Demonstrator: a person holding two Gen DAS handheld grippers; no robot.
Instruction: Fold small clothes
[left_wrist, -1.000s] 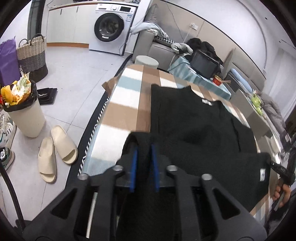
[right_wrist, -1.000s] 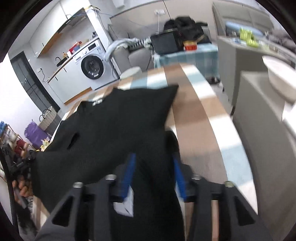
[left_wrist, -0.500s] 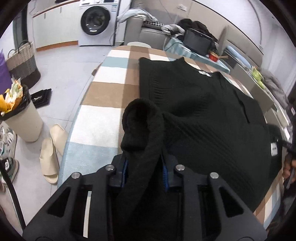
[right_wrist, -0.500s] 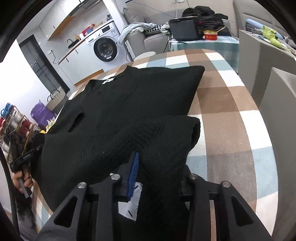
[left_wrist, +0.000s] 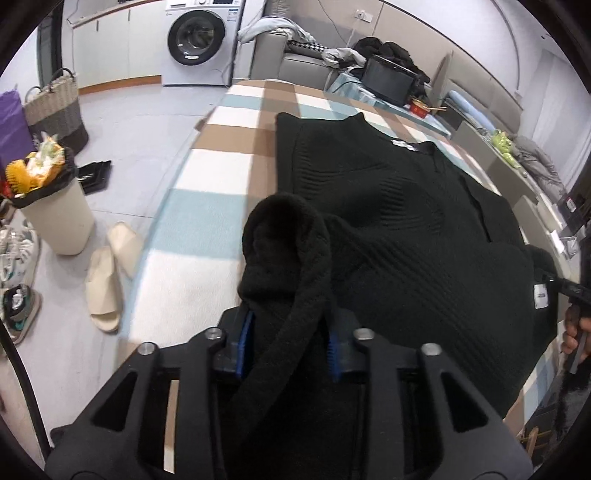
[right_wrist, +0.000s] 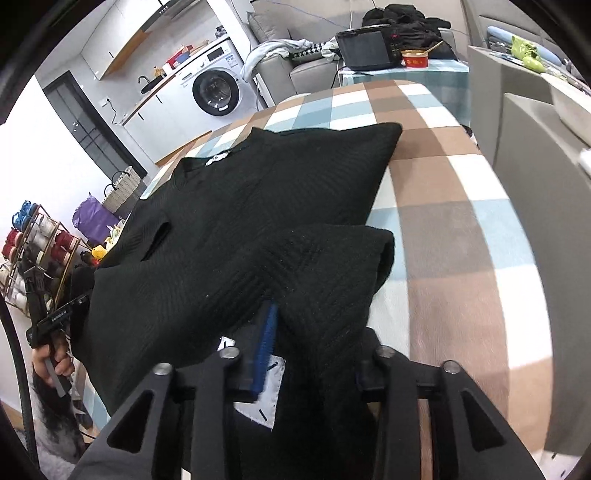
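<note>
A black knit sweater (left_wrist: 399, 221) lies spread on the checked table cloth (left_wrist: 221, 173), collar away from me. My left gripper (left_wrist: 290, 339) is shut on the sweater's near left hem corner, which bunches up in a roll between the blue pads (left_wrist: 245, 339). In the right wrist view the sweater (right_wrist: 236, 206) fills the middle. My right gripper (right_wrist: 314, 354) is shut on its near right hem corner, folded over towards the collar; a white label (right_wrist: 266, 387) shows by the blue pad (right_wrist: 264, 350).
A bin (left_wrist: 55, 206), slippers (left_wrist: 107, 273) and a basket (left_wrist: 55, 107) stand on the floor left of the table. A washing machine (left_wrist: 199, 40) and sofa (left_wrist: 295, 59) are behind. Grey cabinets (right_wrist: 546, 155) stand to the right. A shoe rack (right_wrist: 33, 254) stands at the left.
Both grippers have lifted the hem corners and carried them forward over the sweater's body; the fabric now bunches higher in the left jaws and folds over in the right.
</note>
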